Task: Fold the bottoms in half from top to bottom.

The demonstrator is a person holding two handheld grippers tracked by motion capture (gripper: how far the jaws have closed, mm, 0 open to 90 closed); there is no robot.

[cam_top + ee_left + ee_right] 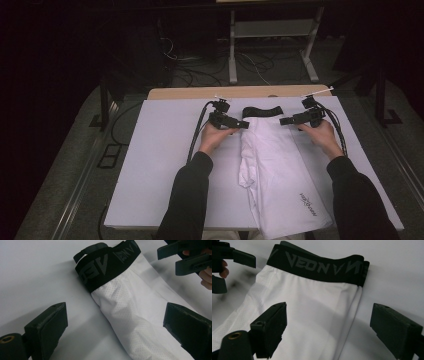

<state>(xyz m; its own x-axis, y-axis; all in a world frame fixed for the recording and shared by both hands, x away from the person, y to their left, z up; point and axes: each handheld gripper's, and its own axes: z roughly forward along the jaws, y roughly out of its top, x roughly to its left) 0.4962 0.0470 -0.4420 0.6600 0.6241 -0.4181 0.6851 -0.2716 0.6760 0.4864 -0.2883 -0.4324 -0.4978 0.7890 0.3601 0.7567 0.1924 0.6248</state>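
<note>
Two open claws waiting by the shorts.
The left claw (243, 124) and right claw (283, 120) are gaping wide, holding nothing, either side of the white stretchy shorts' (280, 170) black waistband (262, 110), probably ready to pinch its corners.

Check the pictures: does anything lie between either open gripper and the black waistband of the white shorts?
Nothing visible does. The left gripper and right gripper sit open on either side of the waistband of the white shorts, over bare table.
</note>
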